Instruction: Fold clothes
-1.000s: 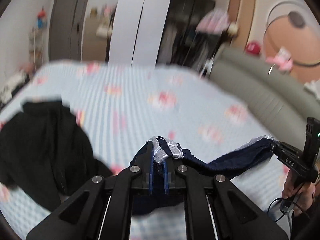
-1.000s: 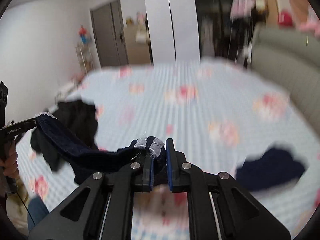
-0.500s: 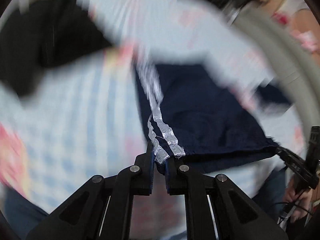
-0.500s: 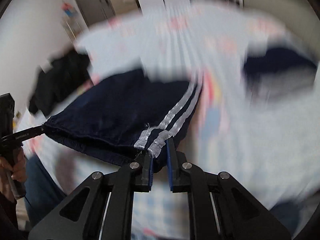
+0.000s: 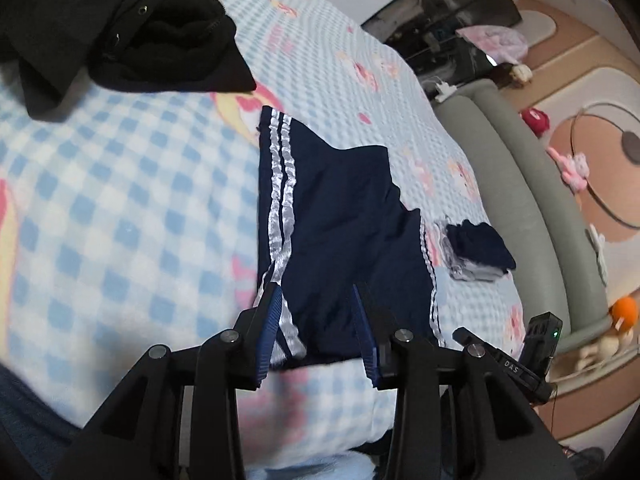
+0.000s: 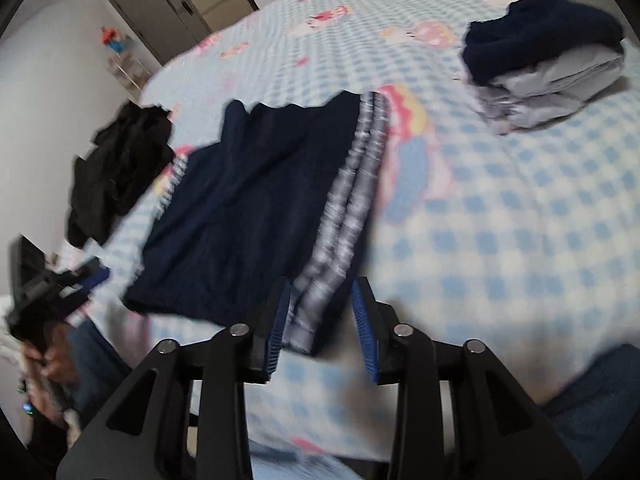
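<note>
So the navy shorts (image 5: 336, 208) with the shiny white side stripes are lying spread out flat on the bed (image 5: 120, 184), which has a blue-and-white checked cover with pink cartoon prints. The waistband end sits at the near edge of the bed, right by both grippers.

Left gripper (image 5: 316, 332) has its fingers spread wide apart, not holding anything, with the striped left corner of the waistband lying between them. Right gripper (image 6: 320, 320) is the same deal: fingers wide apart, nothing gripped, the striped right edge of the shorts between them.

Off to the right there's a small folded stack (image 6: 548, 64), a navy piece on top of grey ones, well apart from the shorts. A heap of black clothes (image 5: 112, 28) lies on the far left side of the bed. The right-wrist view is a bit blurry.
</note>
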Motion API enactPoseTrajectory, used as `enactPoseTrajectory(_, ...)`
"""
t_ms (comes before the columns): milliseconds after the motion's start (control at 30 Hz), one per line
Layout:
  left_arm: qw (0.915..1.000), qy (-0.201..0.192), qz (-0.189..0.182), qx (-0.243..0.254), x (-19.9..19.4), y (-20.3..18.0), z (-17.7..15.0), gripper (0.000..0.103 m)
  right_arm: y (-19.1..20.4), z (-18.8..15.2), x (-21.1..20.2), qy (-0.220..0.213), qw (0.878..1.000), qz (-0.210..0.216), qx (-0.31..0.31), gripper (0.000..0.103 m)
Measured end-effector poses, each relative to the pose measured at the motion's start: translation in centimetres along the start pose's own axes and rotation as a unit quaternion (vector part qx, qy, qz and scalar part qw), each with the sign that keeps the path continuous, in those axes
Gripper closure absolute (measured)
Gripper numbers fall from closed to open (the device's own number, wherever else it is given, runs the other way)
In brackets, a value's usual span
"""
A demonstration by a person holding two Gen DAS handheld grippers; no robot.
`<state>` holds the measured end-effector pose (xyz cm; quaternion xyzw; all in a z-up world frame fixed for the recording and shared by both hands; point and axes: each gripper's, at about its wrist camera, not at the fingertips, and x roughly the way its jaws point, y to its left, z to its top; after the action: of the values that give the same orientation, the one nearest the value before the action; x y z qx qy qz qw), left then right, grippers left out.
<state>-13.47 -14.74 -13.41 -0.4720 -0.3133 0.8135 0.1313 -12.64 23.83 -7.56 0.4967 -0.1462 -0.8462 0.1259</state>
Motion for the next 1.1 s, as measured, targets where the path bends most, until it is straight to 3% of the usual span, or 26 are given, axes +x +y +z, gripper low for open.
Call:
enactPoseTrajectory(100,0.9958,0.057,0.071,0.014,3.1,0.2,-0.8,0.067,-0.1,-0.1,3.2,0.042,0.999,-0.017,0.005,0.061)
enactPoseTrajectory(167,0.9925,0.079,0.091,0.017,3.9,0.5,-1.9,0.068,-0.2,-0.9,4.4,0.062,0.997,-0.047,-0.004,0.062)
enactPoseTrajectory(267,0.9937,0.081,0.077,0.008,4.3,0.6,-2.5,0.065,-0.3,-1.9,3.7,0.048,0.996,-0.077,-0.020,0.062)
enactPoseTrajectory(333,0.9949,0.080,0.062,-0.001,4.5,0.7,-2.8,0.068,-0.3,-2.0,4.1,0.054,0.997,-0.054,-0.006,0.058)
enactPoseTrajectory(400,0.9958,0.072,0.057,-0.001,4.9,0.4,-2.9,0.086,0.0,-1.9,4.8,0.062,0.998,-0.022,-0.003,0.060)
enactPoseTrajectory(467,0.9963,0.057,0.065,0.003,4.9,-0.5,-2.7,0.093,0.5,-1.7,5.1,0.055,0.998,-0.033,-0.020,0.083)
enactPoseTrajectory(567,0.9980,0.033,0.049,0.022,3.3,-2.1,-2.8,0.093,0.0,-1.5,3.3,0.036,0.999,-0.020,-0.006,0.093)
enactPoseTrajectory(733,0.9967,0.043,0.047,0.050,0.3,-4.3,-3.9,0.093,1.3,-2.1,-0.9,0.021,0.999,0.002,-0.030,0.093)
enactPoseTrajectory(833,0.9952,0.056,0.060,0.053,-0.6,-4.3,-5.9,0.093,2.0,-3.8,-2.0,0.035,0.999,0.007,-0.037,0.093)
enactPoseTrajectory(900,0.9939,0.085,0.056,0.042,0.0,-3.0,-7.0,0.090,1.8,-5.1,-1.5,0.053,0.998,0.000,-0.031,0.092)
enactPoseTrajectory(933,0.9927,0.101,0.057,0.034,0.4,-2.2,-7.3,0.087,1.7,-5.7,-1.1,0.063,0.998,-0.001,-0.026,0.089)
enactPoseTrajectory(1000,0.9895,0.125,0.069,0.017,1.0,-1.0,-7.1,0.084,0.7,-5.9,0.0,0.090,0.995,0.034,0.009,0.079)
enactPoseTrajectory(1100,0.9937,0.096,0.050,0.029,-0.7,-1.0,-5.3,0.084,0.8,-3.5,-0.2,0.078,0.996,0.036,-0.007,0.077)
